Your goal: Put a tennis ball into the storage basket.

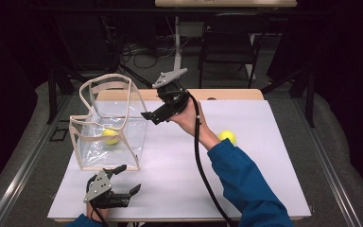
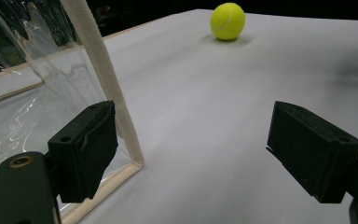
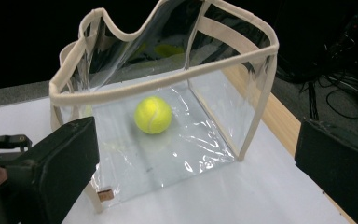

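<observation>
- The left gripper (image 1: 125, 180) is at the near edge of the desk (image 1: 246, 189), just in front of the bag (image 1: 108, 125); its jaws are open and hold nothing.
- One ball (image 3: 153, 115) lies inside the clear bag, on its bottom.
- A second ball (image 1: 227, 137) lies on the desk, right of the person's arm (image 1: 246, 179).
- The right gripper (image 1: 151, 115) is above the bag's right rim, jaws open and empty.
</observation>
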Demonstrator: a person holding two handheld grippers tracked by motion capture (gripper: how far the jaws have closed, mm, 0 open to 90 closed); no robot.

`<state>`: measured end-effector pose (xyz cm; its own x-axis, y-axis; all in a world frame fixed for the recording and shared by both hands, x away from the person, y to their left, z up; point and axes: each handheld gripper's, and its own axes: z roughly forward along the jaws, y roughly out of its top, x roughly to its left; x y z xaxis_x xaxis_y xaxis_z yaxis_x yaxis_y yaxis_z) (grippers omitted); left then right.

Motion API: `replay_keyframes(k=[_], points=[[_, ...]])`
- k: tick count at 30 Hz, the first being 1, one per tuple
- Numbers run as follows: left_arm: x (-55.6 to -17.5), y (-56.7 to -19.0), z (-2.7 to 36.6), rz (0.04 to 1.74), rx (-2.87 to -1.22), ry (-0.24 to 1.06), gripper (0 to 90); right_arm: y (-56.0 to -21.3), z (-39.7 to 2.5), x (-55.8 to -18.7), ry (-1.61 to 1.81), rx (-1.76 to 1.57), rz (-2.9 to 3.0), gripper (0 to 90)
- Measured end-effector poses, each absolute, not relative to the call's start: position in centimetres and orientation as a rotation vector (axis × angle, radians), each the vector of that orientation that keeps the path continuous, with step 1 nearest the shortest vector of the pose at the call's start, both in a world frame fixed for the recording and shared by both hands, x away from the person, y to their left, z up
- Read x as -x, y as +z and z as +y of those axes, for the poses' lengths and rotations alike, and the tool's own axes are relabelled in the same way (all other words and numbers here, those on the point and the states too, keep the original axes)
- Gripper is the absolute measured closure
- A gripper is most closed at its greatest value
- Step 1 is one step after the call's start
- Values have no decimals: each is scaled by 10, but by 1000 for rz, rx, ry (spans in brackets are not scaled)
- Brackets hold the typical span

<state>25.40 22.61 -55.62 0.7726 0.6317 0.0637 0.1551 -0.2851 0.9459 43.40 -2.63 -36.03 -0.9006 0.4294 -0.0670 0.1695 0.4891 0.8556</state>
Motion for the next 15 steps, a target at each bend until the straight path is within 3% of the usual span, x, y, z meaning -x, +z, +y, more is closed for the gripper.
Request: replay_keyframes(k=[15], points=[[-254, -556, 225, 607, -1833, 523, 158, -378, -63, -426, 1345, -557, 2460, 0]])
